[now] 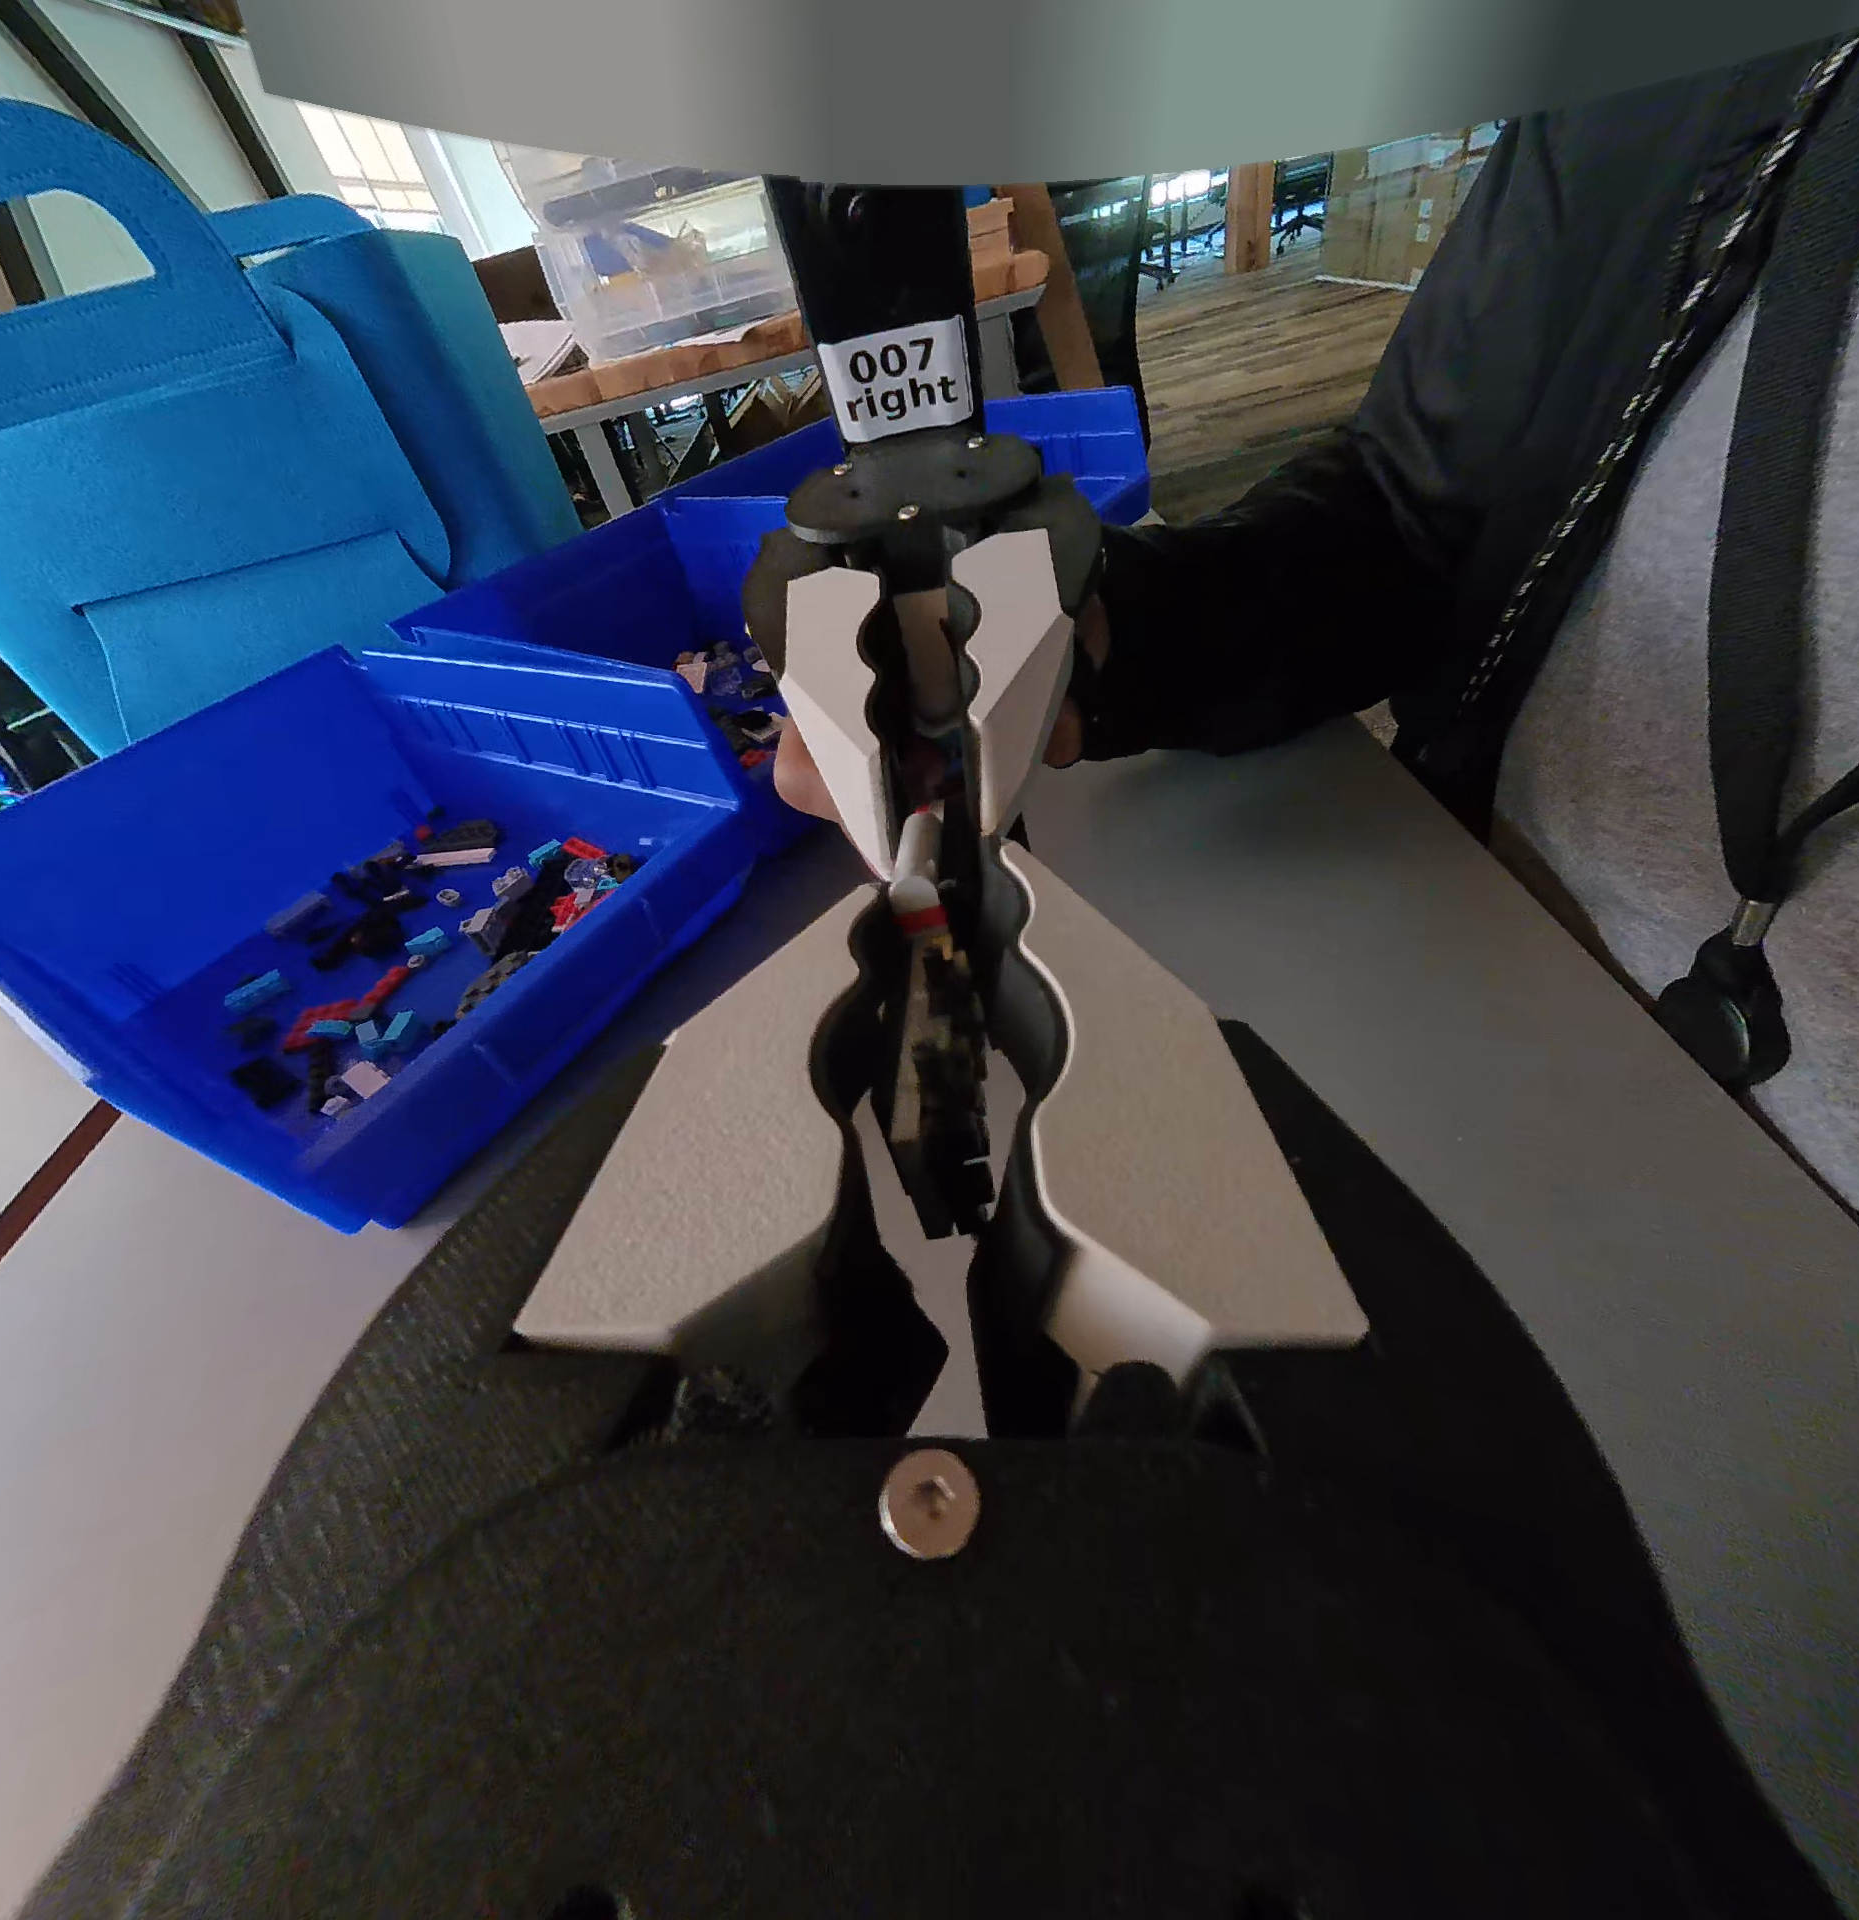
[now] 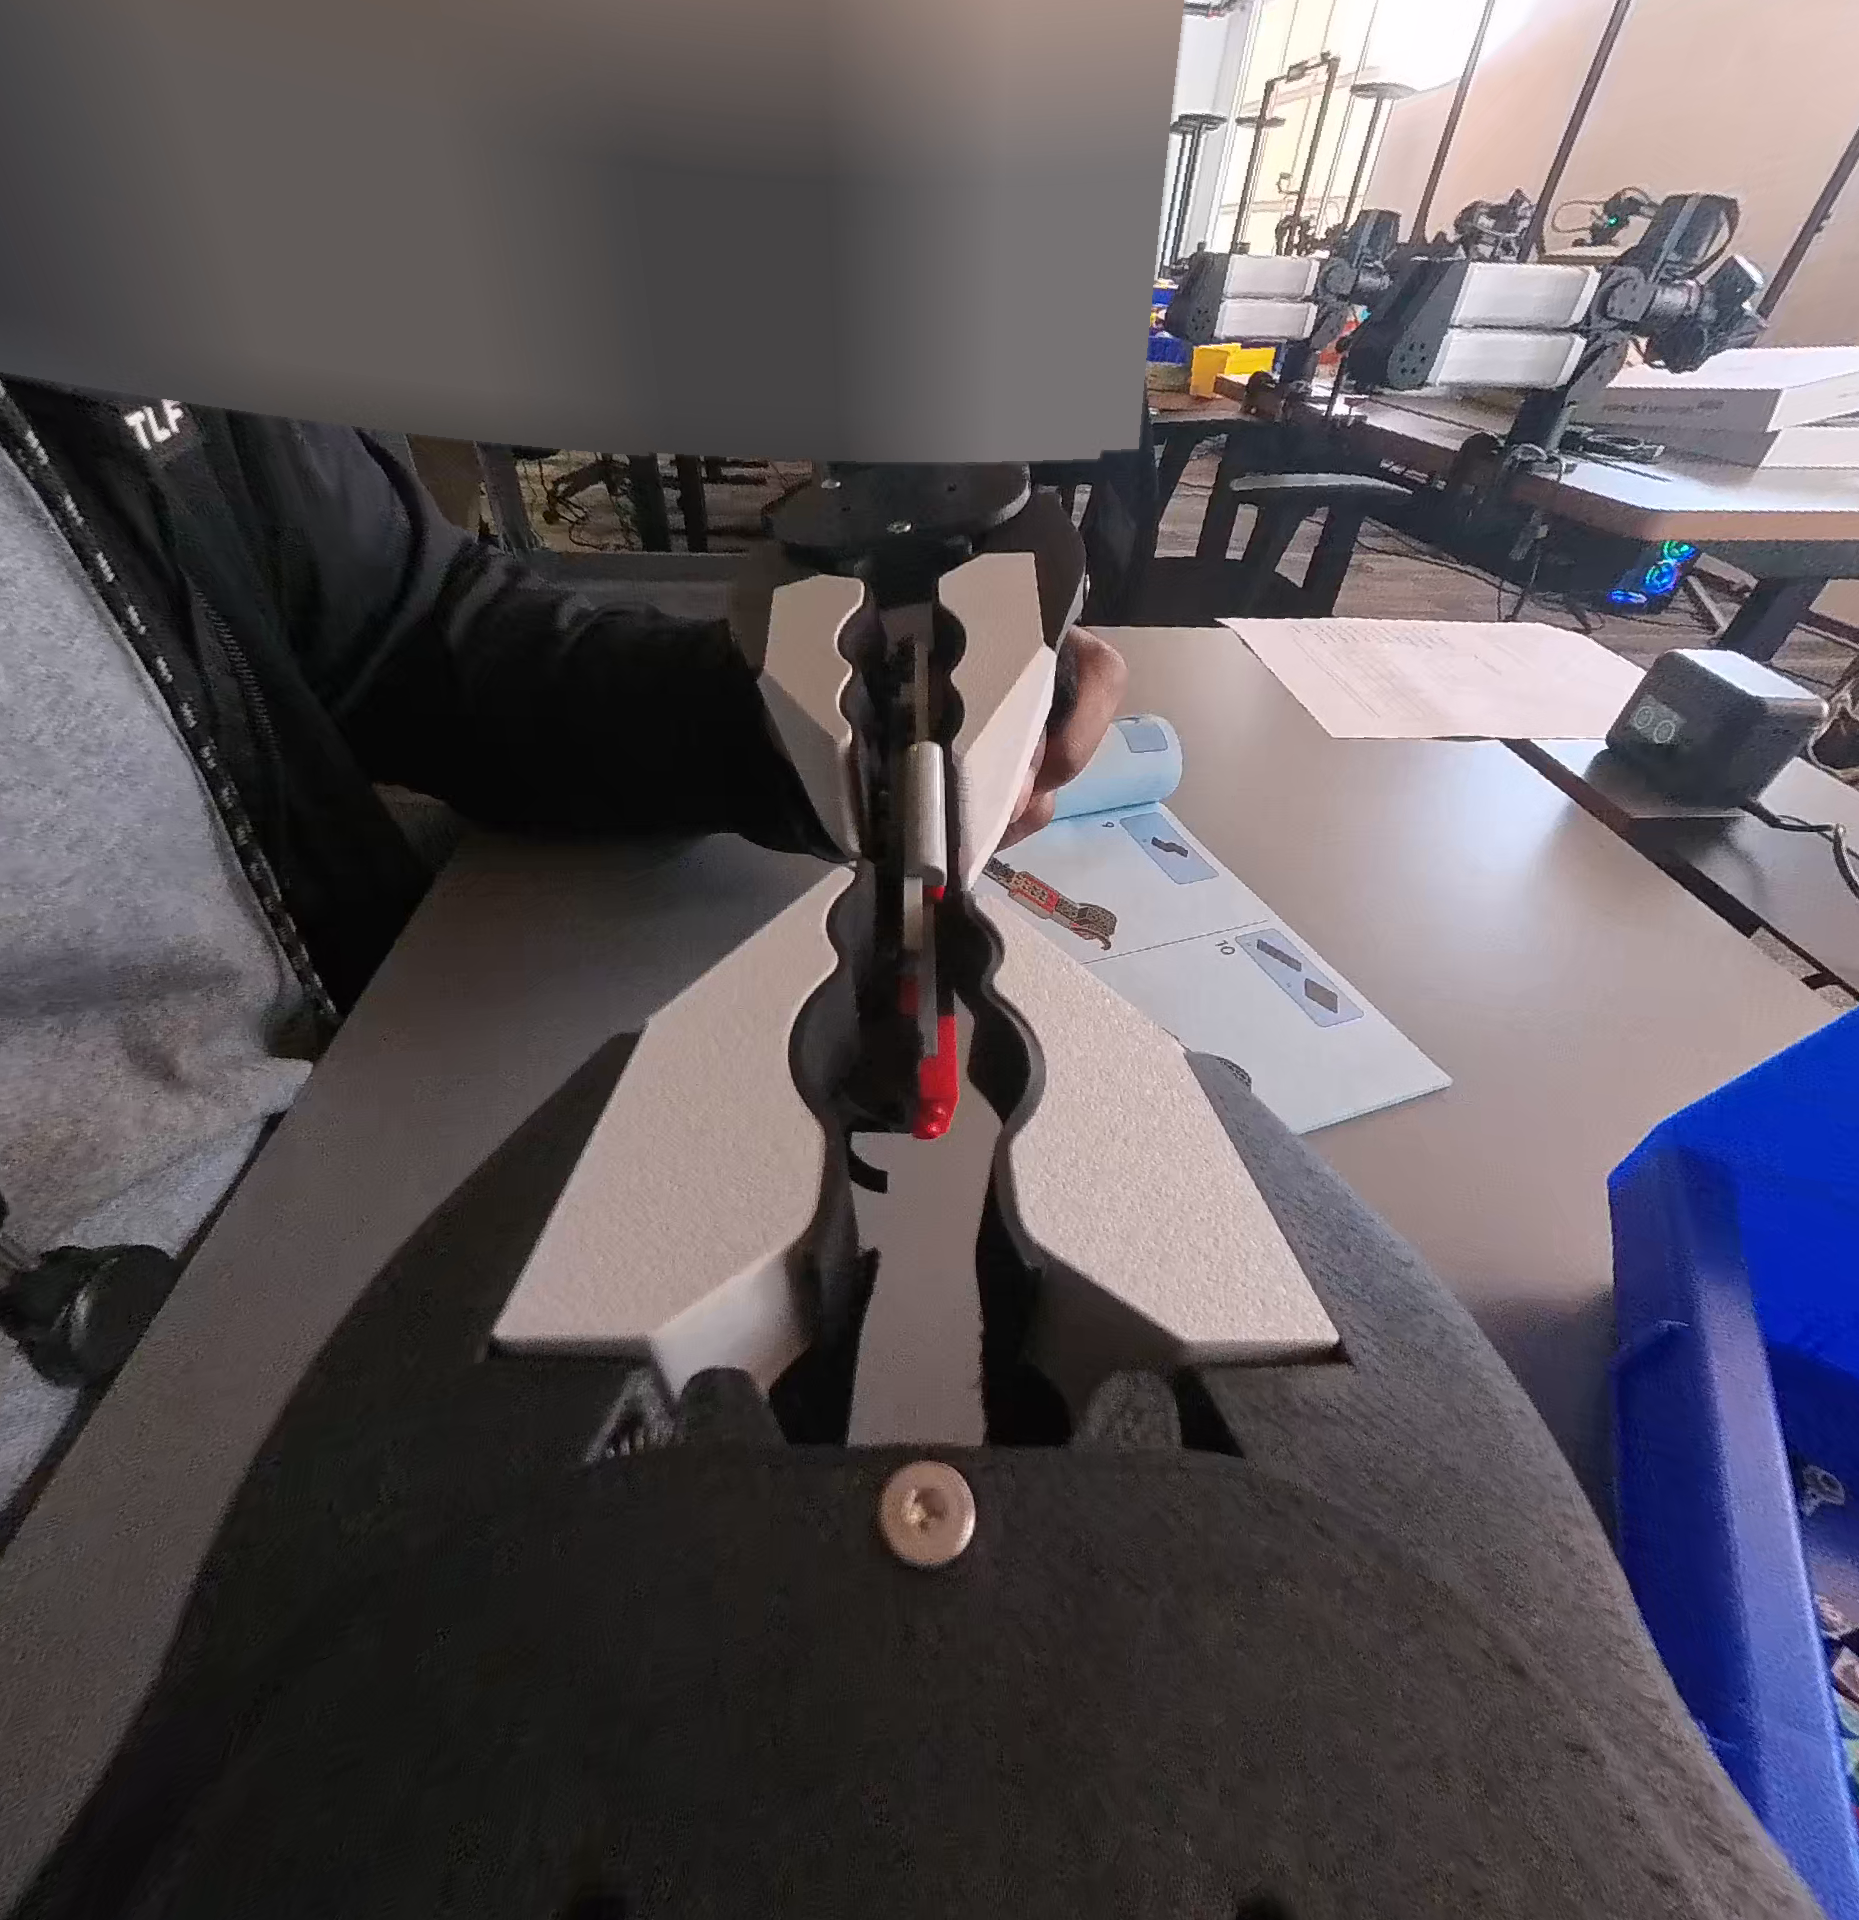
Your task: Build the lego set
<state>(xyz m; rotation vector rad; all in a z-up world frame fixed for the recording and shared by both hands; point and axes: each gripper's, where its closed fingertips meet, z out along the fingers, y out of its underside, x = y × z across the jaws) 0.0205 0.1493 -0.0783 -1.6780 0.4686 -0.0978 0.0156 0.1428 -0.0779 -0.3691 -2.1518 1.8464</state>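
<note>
A long, thin lego assembly (image 1: 940,1081), mostly black with red and white parts, hangs above the grey table (image 1: 1372,1039). Both grippers hold it from opposite ends, tip to tip. My left gripper (image 1: 940,894) is shut on the black end. My right gripper (image 1: 935,821) faces it and is shut on the far end. In the right wrist view, my right gripper (image 2: 917,904) grips the black and red part (image 2: 930,1070). The left gripper (image 2: 909,831) opposite holds the end with a white cylinder piece (image 2: 925,810). Much of the assembly is hidden between the fingers.
Two blue bins (image 1: 312,790) (image 1: 613,592) with several loose bricks stand on the left, with a blue felt bag (image 1: 177,468) behind them. An open instruction booklet (image 2: 1216,966), a paper sheet (image 2: 1424,675) and a small dark box (image 2: 1714,727) lie on the table. A person's torso is close by. The grippers are tip to tip, or close to it.
</note>
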